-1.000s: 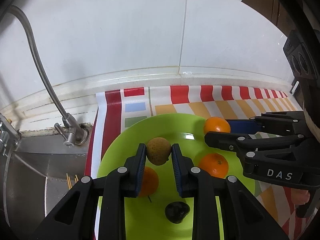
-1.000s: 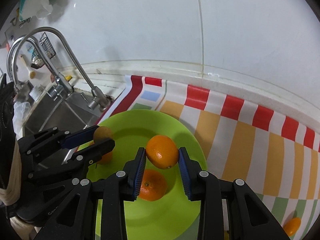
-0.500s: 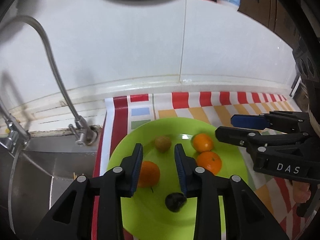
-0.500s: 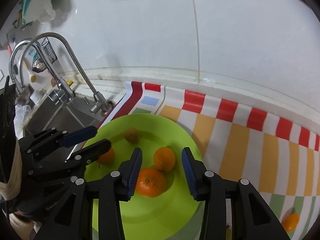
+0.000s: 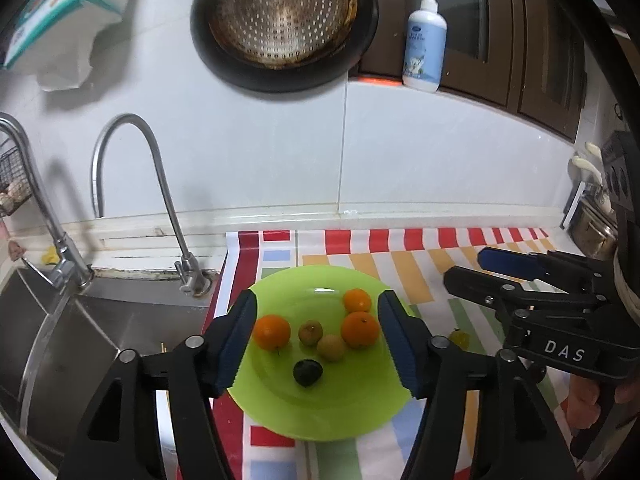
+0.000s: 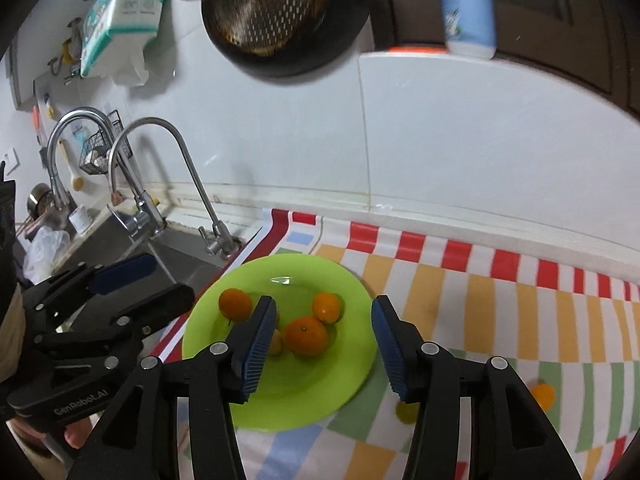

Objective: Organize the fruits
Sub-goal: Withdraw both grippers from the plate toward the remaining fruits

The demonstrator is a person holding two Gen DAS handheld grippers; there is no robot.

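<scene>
A lime green plate (image 5: 360, 408) lies on a striped mat. On it are three oranges (image 5: 272, 332) (image 5: 357, 299) (image 5: 359, 329), a brownish fruit (image 5: 310, 332), a pale yellow fruit (image 5: 331, 347) and a dark fruit (image 5: 307, 372). My left gripper (image 5: 318, 344) is open and empty, raised above the plate. My right gripper (image 6: 322, 350) is open and empty above the plate (image 6: 320, 396), where the oranges (image 6: 306, 335) (image 6: 327, 307) (image 6: 235, 304) also show. Each gripper shows in the other's view: the right gripper (image 5: 472, 268) and the left gripper (image 6: 152, 284).
A small yellow fruit (image 5: 459, 338) lies on the mat (image 5: 400, 256) right of the plate; in the right wrist view a yellowish fruit (image 6: 406, 411) and an orange one (image 6: 542, 396) lie there. A sink (image 5: 100, 332) with taps (image 5: 132, 184) is at the left. The tiled wall holds a pan (image 5: 284, 20).
Both grippers let go of their fruit, the left the brownish one and the right an orange, which now lie on the plate. Both opened wide and pulled back and up.
</scene>
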